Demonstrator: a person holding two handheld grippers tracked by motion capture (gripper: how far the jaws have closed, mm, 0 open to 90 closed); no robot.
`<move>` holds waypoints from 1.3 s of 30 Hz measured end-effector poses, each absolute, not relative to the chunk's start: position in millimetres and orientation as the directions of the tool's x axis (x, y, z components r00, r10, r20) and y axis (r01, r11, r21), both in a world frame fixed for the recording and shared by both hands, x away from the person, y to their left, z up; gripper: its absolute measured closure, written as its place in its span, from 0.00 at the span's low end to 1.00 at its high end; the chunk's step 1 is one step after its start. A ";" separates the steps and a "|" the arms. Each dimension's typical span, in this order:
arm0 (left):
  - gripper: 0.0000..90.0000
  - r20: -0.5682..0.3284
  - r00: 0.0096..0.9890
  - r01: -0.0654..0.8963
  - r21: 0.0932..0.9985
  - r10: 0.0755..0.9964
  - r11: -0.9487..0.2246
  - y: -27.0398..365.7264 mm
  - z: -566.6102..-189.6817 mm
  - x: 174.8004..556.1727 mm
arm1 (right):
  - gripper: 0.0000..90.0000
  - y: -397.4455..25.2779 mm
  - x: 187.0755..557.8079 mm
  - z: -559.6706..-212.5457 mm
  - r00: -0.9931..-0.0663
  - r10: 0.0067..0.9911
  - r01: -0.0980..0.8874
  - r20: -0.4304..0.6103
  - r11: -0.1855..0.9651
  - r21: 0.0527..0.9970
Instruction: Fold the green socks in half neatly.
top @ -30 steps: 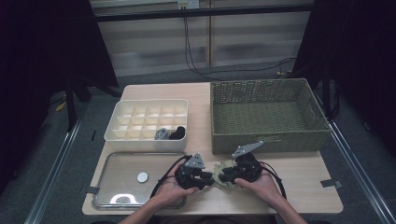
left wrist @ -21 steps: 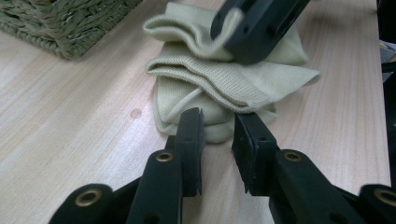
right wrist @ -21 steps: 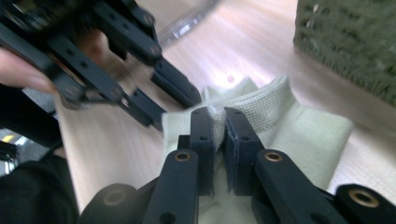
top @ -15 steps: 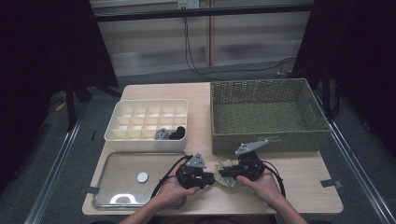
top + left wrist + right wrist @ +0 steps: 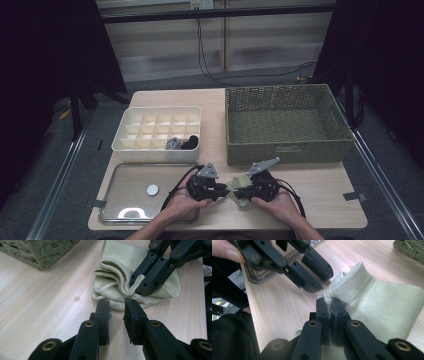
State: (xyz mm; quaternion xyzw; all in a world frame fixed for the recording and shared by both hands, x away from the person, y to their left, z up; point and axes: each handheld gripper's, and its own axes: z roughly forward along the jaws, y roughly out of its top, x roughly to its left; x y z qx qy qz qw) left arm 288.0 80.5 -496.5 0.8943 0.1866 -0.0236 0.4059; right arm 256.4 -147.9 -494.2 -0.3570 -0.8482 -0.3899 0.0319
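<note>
Dark curtains close in the room on both sides, and before me lies the pale wooden table [image 5: 320, 192], which I work at from its six o'clock edge. Biggest on it is the green wicker basket [image 5: 285, 122], standing at about two o'clock from my hands. Next in size is the clear tray [image 5: 127, 175] at my nine o'clock, flat on the wood with a small white disc [image 5: 152, 189] lying in it. Beyond the tray, at about eleven o'clock, sits the white compartment box [image 5: 157, 125], with something dark and something grey in cells along its near right side; I cannot tell what they are. Between my two hands, close to the table's near edge, lies the beige sock [image 5: 150, 287], crumpled, its ribbed cuff turned toward my left tool. My right gripper [image 5: 331, 305] has its jaws pressed tight together on the edge of that cuff, a fold of the ribbing pinched between them. My left gripper [image 5: 117, 305] points at the sock from the nine o'clock side with its jaws a narrow gap apart, nothing between them, their tips just short of the cloth near where the right one grips.
</note>
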 end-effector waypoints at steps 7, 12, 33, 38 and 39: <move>0.79 -0.213 0.919 0.375 0.734 0.333 -0.566 88.8 -489.9 291.6 | 0.88 -150.7 255.3 -490.6 -0.743 0.577 0.628 0.338 0.429 0.649; 0.78 -0.213 0.918 0.373 0.750 0.334 -0.546 88.7 -484.0 291.4 | 0.76 -159.4 250.5 -481.8 -0.736 0.580 0.628 0.349 0.393 0.671; 0.78 -0.202 0.950 0.302 0.788 0.239 -0.537 39.6 -462.5 295.7 | 0.96 -209.5 241.3 -479.3 -0.624 0.690 0.691 0.367 0.267 0.672; 0.78 -0.207 0.952 0.303 0.749 0.226 -0.589 36.7 -475.5 291.5 | 0.89 -212.8 242.7 -485.5 -0.607 0.702 0.706 0.373 0.259 0.660; 0.77 -0.210 0.951 0.305 0.743 0.226 -0.595 38.3 -480.3 290.8 | 0.87 -212.8 242.8 -485.8 -0.607 0.702 0.705 0.372 0.260 0.660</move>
